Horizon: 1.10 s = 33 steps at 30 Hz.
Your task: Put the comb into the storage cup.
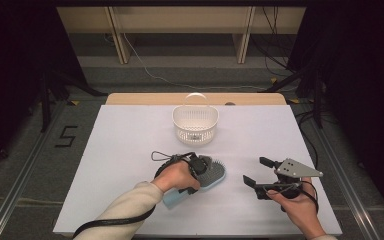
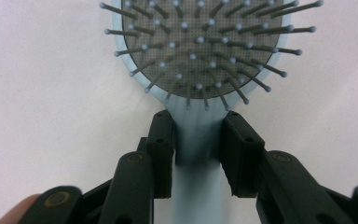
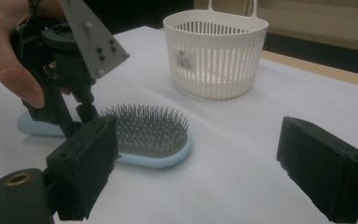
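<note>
Smooth pale-blue plastic hairbrush (image 2: 193,140); slotted white plastic basket (image 1: 195,123); matt white table covering (image 1: 130,145); matt black hand-held gripper (image 3: 205,163).

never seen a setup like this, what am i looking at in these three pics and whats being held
No robot here: a person holds a hand-operated gripper in each hand, each carrying its own camera.

The high view looks down on a white-covered table from above the person's side. On it stand a white slotted basket with a handle and a light blue hairbrush, bristles up.

The left gripper view looks along the left gripper. Its two black fingers sit on either side of the brush's neck, just below the bristle pad, closed against it. The brush lies flat on the table.

The right gripper view comes from the right gripper, wide open and holding nothing, looking across at the brush, the basket and the left gripper.
</note>
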{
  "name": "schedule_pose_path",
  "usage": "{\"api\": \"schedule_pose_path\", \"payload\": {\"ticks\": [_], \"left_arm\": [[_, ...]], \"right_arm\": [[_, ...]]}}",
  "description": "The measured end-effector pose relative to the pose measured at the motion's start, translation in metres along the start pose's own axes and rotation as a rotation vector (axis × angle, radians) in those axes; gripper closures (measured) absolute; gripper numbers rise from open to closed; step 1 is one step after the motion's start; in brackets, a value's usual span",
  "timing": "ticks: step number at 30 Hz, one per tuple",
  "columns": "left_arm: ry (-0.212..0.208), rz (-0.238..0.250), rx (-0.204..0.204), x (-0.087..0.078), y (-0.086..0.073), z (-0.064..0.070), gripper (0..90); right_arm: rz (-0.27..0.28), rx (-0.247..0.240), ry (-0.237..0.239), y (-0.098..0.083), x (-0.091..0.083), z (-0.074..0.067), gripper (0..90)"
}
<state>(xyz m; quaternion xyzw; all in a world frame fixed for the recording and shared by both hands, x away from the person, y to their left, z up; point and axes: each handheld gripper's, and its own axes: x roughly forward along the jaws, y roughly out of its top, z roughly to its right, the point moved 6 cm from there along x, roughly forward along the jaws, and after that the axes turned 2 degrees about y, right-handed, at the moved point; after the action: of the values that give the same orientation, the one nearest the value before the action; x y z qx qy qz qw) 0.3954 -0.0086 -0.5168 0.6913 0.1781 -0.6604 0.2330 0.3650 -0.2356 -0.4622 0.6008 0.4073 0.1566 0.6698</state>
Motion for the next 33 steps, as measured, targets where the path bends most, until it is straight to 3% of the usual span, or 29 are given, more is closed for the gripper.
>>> {"api": "schedule_pose_path", "payload": {"ticks": [33], "left_arm": [[0.004,0.015,-0.017,-0.0002,-0.0014,0.0008,69.2]], "right_arm": [[0.0,0.0,-0.001,0.0,-0.0005,0.0004,13.2]]}}
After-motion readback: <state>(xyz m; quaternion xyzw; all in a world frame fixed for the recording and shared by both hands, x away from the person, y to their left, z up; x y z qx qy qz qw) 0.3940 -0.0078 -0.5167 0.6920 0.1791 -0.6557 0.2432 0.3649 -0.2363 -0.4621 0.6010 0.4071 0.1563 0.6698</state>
